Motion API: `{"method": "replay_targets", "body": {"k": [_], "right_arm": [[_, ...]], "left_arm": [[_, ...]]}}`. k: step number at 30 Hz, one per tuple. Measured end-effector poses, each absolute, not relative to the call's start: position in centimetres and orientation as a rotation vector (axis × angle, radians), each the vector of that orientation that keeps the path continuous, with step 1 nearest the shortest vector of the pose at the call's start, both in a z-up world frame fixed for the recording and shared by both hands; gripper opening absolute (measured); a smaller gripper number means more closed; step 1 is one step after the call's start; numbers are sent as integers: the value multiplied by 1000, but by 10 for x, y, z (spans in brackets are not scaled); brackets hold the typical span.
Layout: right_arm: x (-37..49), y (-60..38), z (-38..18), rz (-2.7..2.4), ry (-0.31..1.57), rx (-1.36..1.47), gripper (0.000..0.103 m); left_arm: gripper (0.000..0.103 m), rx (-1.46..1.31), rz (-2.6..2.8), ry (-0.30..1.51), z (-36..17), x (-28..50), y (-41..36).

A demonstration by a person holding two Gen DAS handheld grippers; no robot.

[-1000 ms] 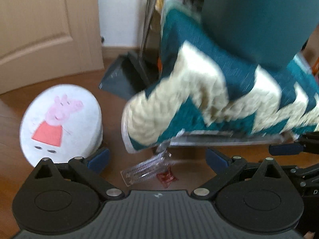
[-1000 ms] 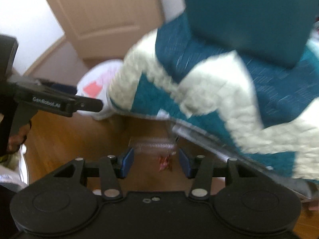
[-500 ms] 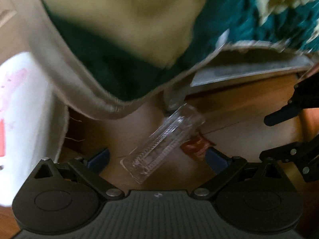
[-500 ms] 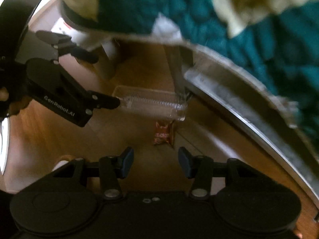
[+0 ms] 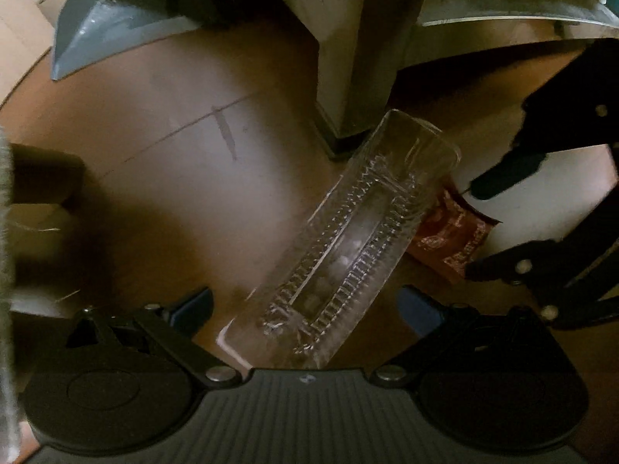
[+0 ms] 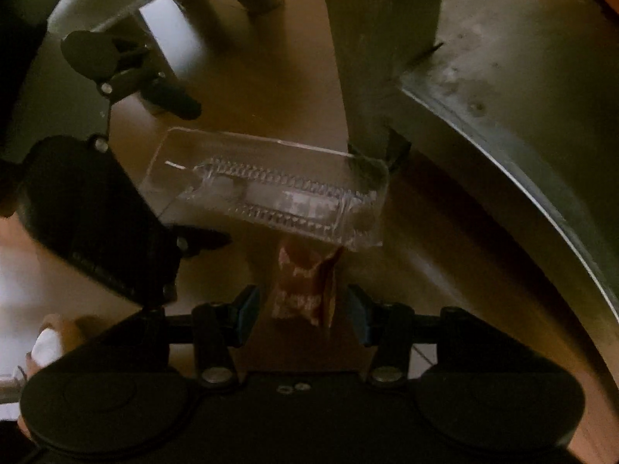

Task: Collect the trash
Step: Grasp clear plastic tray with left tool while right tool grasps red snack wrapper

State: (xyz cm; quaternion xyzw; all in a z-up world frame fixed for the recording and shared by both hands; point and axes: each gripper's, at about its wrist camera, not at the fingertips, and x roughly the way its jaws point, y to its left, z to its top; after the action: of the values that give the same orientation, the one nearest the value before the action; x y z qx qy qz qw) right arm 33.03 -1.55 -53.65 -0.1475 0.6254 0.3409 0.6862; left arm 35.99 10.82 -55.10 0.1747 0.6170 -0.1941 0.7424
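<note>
Both tongs are low over a wooden floor point(image 5: 162, 178), in the dim space under a piece of furniture. A clear plastic tray point(image 5: 348, 247), long and ribbed with a sunken channel down its middle, lies flat on the floor. In the left wrist view it runs diagonally, its near end reaching in between the fingertips of the left tongs point(image 5: 305, 307) and its far end resting just beside the foot of a grey metal leg point(image 5: 356, 77). The left tongs stand wide apart with the tray's end in the gap; neither blue pad point(image 5: 193, 303) appears to touch it.

A red snack wrapper point(image 5: 452, 236) with pale lettering lies on the floor, its one edge tucked under the tray's long side. In the right wrist view the same wrapper point(image 6: 303, 290) sits directly between the blue-padded fingertips of the right tongs point(image 6: 301, 309), which are apart, with bare floor showing on each side of the wrapper. The tray point(image 6: 271, 189) lies crosswise just beyond it.

From the left wrist view the right tongs point(image 5: 474, 232) appear at the right edge as two dark fingers spread on either side of the wrapper's outer end. From the right wrist view the left tongs point(image 6: 205, 174) come in from the left, one finger above the tray's end and one below it.

A grey dustpan point(image 5: 116, 27) stands on the floor farther back at the upper left, and a metal frame rail point(image 6: 522, 147) curves along the right.
</note>
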Motion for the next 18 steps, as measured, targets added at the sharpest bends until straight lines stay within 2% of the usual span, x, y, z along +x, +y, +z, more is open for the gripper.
{"method": "replay_targets", "body": {"k": [4, 8, 14, 17, 18], "right_arm": [[330, -9, -545, 784, 1412, -337, 49], [329, -6, -547, 796, 1425, -323, 46], [331, -4, -548, 797, 1424, -319, 45], [334, -3, -550, 795, 1428, -327, 31], [334, -4, -550, 797, 1427, -325, 31]], "left_arm": [[98, 383, -438, 1374, -558, 367, 112], [78, 360, -455, 1397, -565, 374, 115], [66, 360, -476, 1409, -564, 377, 114], [60, 346, -475, 1409, -562, 375, 112], [59, 342, -474, 1408, -561, 374, 111]]}}
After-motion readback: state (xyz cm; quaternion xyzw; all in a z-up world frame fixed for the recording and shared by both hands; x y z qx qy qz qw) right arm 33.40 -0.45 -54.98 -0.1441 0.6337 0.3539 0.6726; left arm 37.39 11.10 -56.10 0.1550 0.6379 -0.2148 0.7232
